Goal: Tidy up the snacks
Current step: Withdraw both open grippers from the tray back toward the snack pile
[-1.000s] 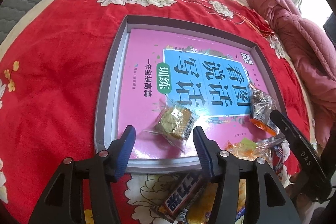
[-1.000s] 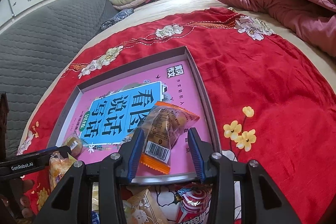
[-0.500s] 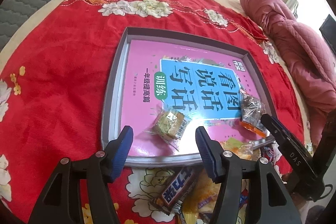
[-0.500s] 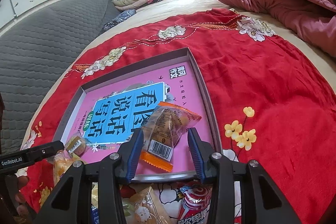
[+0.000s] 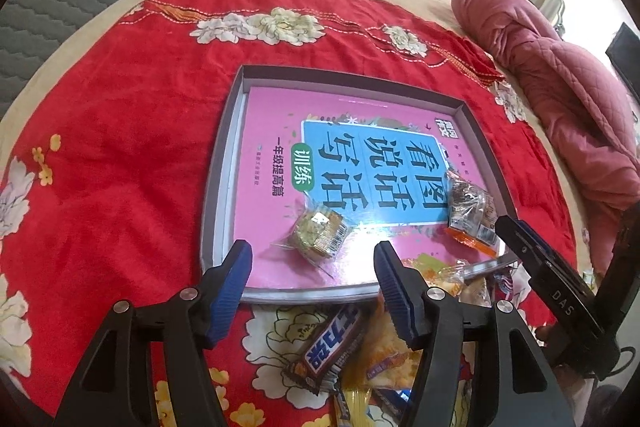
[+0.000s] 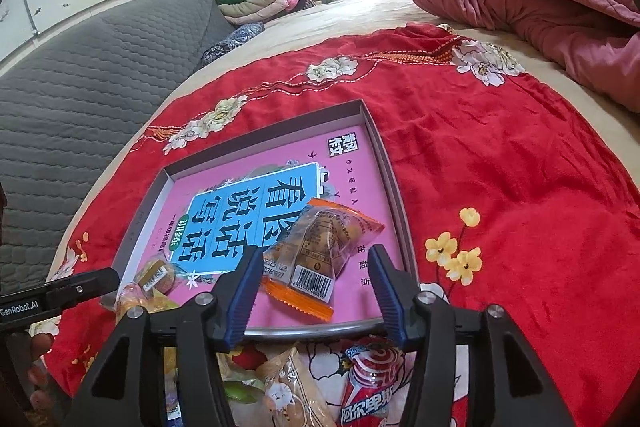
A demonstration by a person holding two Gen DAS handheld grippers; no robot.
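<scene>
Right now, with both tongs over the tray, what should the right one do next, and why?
Probably draw the right tongs back toward the loose pile for another snack: their jaws are opening, and the orange-edged packet already lies inside the tray.
</scene>
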